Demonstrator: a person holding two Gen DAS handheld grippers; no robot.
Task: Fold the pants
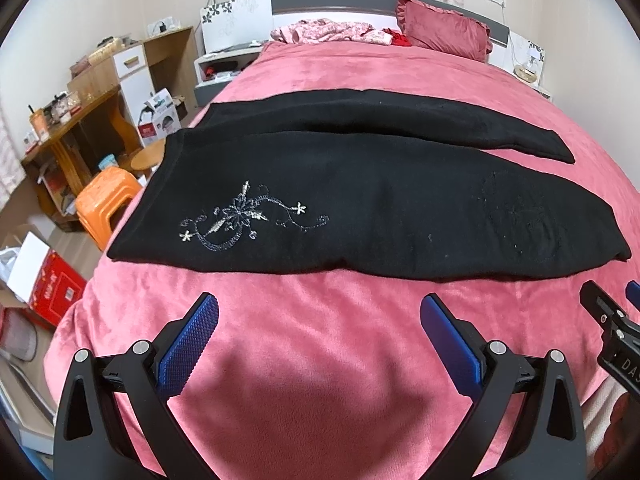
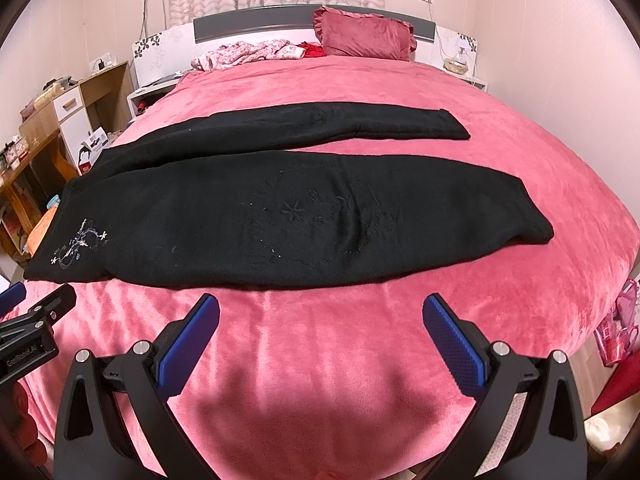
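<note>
Because the pants are lying spread flat across the bed with legs apart, we are holding both the left gripper and right gripper wide open and empty, just short of the near edge, ready to pinch.

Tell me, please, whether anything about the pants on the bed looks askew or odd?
The black pants lie flat, but the legs splay apart: the far leg angles away from the near one, leaving a wedge of pink blanket.

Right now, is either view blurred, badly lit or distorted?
Left wrist view: sharp, evenly lit, heavy fisheye bowing of the bed; dark shadow between the open jaws. Right wrist view: same bowing, similar shadow; black pants lose fold detail.
</note>
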